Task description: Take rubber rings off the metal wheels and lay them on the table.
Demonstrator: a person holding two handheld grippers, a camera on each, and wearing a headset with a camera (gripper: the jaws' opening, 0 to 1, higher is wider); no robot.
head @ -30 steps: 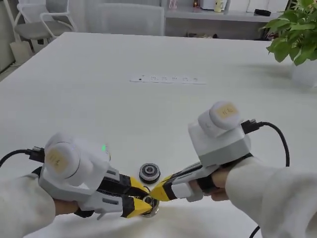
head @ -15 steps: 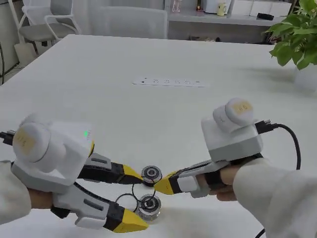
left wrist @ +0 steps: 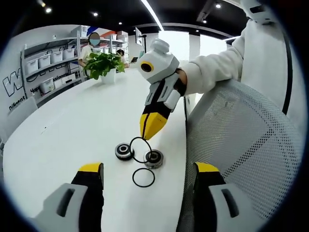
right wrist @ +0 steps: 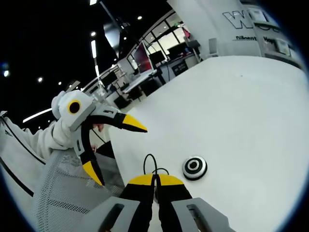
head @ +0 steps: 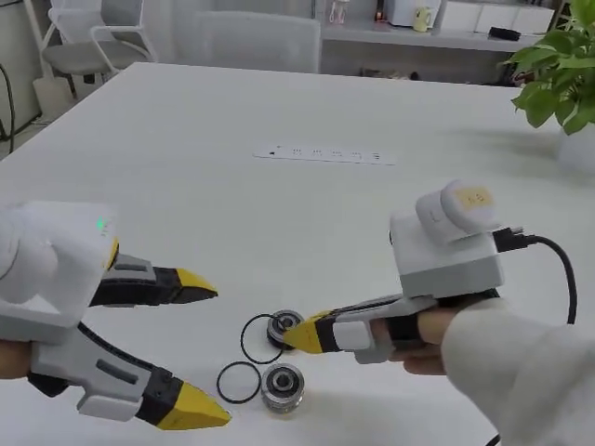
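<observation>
Right gripper [head: 290, 336]: fingers closed, pinching a rubber ring [head: 243, 340] at their tips beside one metal wheel [head: 284, 325]. Left gripper [head: 214, 356]: fingers wide. Second ring [head: 218, 383] lies flat on the counter [head: 307, 232] just ahead of them, beside the other wheel [head: 282, 386].

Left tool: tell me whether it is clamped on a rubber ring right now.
No, the left tool has its jaws spread wide apart in the head view, with nothing held between them.

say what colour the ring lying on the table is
Black ring; left gripper view shows it best.
</observation>
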